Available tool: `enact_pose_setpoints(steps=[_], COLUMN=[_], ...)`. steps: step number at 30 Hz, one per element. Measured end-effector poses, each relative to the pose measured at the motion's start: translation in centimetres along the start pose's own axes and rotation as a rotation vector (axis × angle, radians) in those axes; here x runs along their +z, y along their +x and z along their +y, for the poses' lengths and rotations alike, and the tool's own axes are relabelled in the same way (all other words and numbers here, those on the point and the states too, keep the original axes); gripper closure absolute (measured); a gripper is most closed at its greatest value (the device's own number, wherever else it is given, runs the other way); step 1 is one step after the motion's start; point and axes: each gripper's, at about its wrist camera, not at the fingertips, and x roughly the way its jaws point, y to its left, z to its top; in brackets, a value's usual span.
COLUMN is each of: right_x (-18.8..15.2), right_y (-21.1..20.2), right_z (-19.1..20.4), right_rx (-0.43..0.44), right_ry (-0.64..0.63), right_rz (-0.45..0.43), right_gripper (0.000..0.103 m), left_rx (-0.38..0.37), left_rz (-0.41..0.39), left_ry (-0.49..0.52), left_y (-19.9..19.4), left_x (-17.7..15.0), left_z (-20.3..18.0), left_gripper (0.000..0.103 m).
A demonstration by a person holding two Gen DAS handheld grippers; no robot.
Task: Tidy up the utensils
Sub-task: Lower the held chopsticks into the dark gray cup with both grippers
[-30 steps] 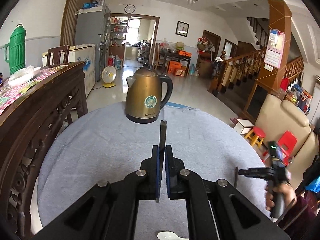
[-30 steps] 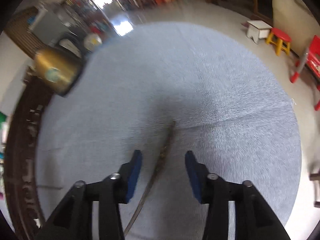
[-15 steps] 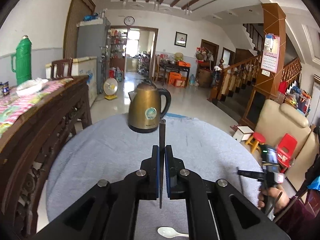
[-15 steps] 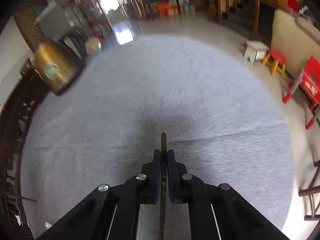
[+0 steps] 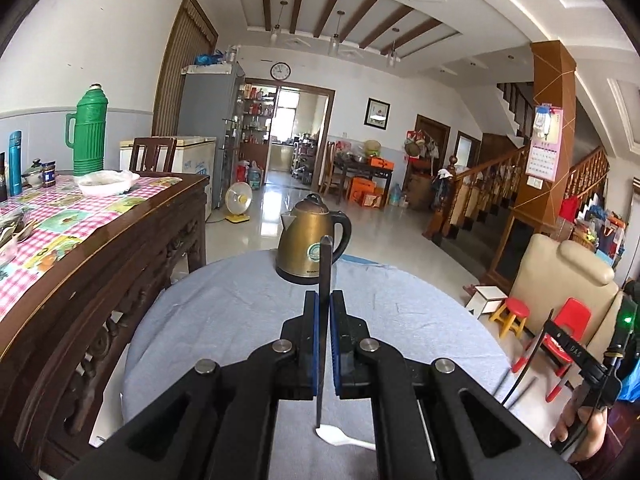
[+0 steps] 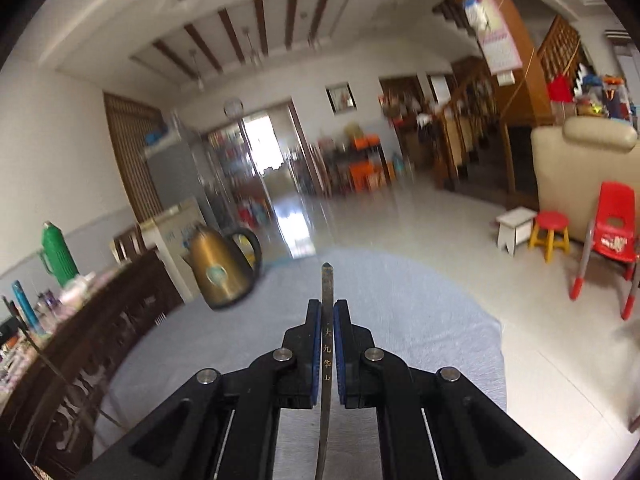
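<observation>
Chopstick between right gripper pads

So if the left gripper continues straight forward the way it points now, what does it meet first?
Probably the gold kettle. The left gripper is shut on a dark chopstick whose tip overlaps the kettle's body in the left wrist view, so that tip would likely touch first. Depth is unclear; only grey tablecloth lies between.

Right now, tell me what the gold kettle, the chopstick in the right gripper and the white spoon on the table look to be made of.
Gold kettle: brushed metal, brass-toned sheen, with a black, likely plastic handle.
Chopstick in the right gripper: dark, probably wood or bamboo, matte, with gold characters printed on it.
White spoon: glossy white, ceramic or plastic; cannot tell which.
</observation>
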Motion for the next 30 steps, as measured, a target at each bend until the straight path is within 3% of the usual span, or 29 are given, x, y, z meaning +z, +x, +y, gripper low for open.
enact_pose_setpoints(steps=[5, 18, 30], right_x=[0.6, 1.1, -0.6], right_y=[-4.5, -11.5, -12.8], right_z=[3.4, 9.1, 12.6], right_rx=[0.025, 0.167, 0.222], right_ry=[-0.037, -0.058, -0.066], right_rz=[-0.078, -0.197, -0.249], right_gripper=[0.096, 0.096, 0.096], left_rx=[-0.029, -0.114, -0.134], left_rz=[-0.016, -0.064, -0.069], left_ry=[-0.015, 0.004, 0.005], left_y=[-2.5, -7.1, -7.1], left_x=[-0.5, -0.9, -1.6], left_z=[-0.6, -3.8, -6.1], left_gripper=[0.098, 0.098, 0.098])
